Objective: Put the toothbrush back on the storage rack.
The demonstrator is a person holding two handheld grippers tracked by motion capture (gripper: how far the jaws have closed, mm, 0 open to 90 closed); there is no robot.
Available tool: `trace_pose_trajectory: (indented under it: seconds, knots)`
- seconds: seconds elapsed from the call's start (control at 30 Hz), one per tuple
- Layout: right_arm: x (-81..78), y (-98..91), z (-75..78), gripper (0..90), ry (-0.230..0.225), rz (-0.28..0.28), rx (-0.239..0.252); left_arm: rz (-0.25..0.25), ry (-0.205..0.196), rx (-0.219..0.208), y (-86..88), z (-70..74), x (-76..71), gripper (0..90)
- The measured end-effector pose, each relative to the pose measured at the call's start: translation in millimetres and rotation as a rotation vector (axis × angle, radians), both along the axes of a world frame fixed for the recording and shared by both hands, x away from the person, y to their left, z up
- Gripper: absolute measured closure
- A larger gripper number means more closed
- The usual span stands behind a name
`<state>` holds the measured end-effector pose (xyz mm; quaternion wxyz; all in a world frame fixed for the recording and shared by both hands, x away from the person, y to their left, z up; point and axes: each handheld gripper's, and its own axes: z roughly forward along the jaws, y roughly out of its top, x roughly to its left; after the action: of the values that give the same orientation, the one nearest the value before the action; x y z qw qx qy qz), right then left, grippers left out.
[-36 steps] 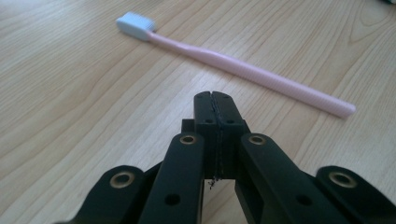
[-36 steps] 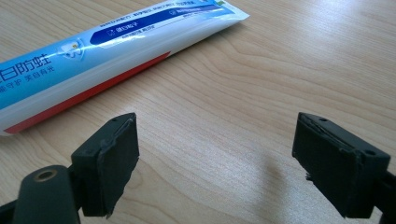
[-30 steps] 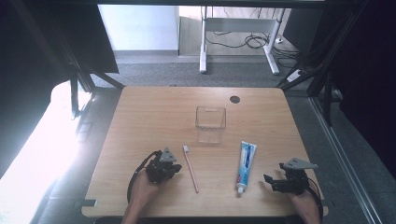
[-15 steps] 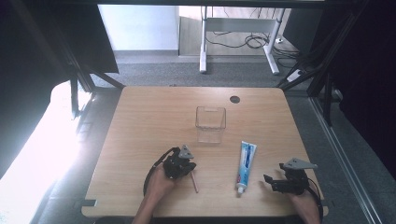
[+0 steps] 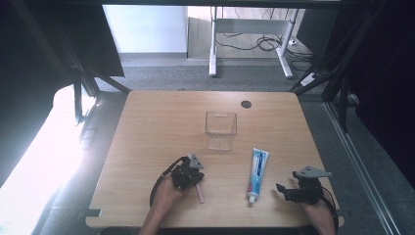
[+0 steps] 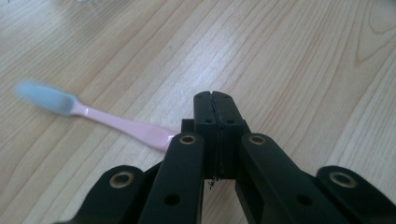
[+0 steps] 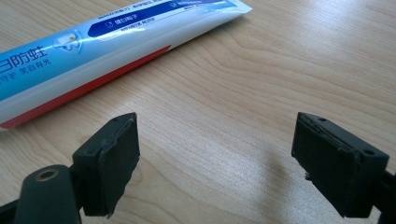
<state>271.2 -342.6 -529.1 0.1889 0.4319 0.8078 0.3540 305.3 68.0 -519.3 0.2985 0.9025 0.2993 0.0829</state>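
A pink toothbrush [image 6: 116, 123] with a pale blue head lies on the wooden table [image 5: 147, 147]. Its handle runs under my left gripper [image 6: 215, 95], whose jaws are pressed together with nothing between the tips. From above, the left gripper [image 5: 192, 172] covers most of the brush, and only the handle's end [image 5: 200, 195] sticks out below it. A blue and white toothpaste tube [image 5: 257, 174] lies to the right, cap toward me. My right gripper [image 5: 283, 191] rests right of the cap, open, its jaws wide apart over bare wood [image 7: 215, 154], with the tube [image 7: 93, 60] just beyond them.
A clear square container [image 5: 220, 129] stands upright at the table's middle, beyond both gripper hands. A dark round hole [image 5: 246, 104] sits near the far edge. Metal desk legs and cables [image 5: 254, 44] lie on the floor beyond the table.
My left gripper has moved right from the table's left front until it sits over the toothbrush. The right gripper, toothpaste and container have stayed still.
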Motion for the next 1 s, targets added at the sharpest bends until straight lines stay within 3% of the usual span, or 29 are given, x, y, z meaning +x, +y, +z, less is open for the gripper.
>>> trace_pose_trajectory:
  seconds: [0.23, 0.47, 0.77, 1.0]
  knots:
    - [0.1, 0.3, -0.3, 15.8, 0.001, -0.002, -0.004, 0.013, 0.013, -0.002, 9.7, -2.5, -3.8, 89.5]
    - [0.4, 0.7, -0.8, 15.9, 0.0, 0.0, -0.009, 0.02, 0.034, -0.031, 14.3, -4.8, -12.5, 89.2]
    - [0.2, 1.7, -1.2, 16.0, 0.003, 0.005, -0.014, 0.01, 0.041, -0.026, 14.6, -3.7, -29.1, 88.7]
    - [0.2, 2.2, -1.4, 16.0, 0.004, 0.005, -0.015, 0.037, 0.05, -0.02, 25.8, -3.3, -33.9, 88.6]
